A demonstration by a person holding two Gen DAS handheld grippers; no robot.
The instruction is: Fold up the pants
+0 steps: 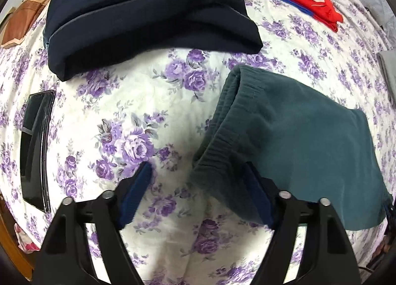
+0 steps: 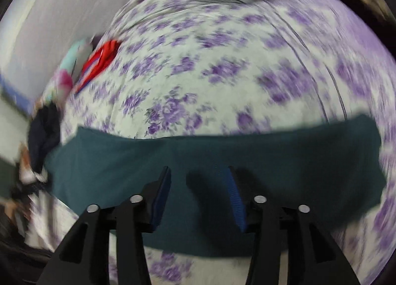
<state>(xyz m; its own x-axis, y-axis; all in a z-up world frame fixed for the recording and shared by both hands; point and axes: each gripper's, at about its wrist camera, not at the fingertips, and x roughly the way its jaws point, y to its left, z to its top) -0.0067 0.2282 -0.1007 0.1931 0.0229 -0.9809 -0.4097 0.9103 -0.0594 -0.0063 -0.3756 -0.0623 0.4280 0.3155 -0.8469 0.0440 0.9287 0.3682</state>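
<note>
I see the folded teal-green fleece pants (image 1: 292, 141) lying on the bed's white sheet with purple roses (image 1: 118, 121), my left claw (image 1: 198, 186) spread open over their ribbed waistband corner with nothing gripped, and my right claw (image 2: 199, 191) parted above the cloth, gripping nothing either.

left tool (image 1: 195, 191): black arms, blue pads, silver pins | right tool (image 2: 199, 196): black arms, blue pads, silver pins
</note>
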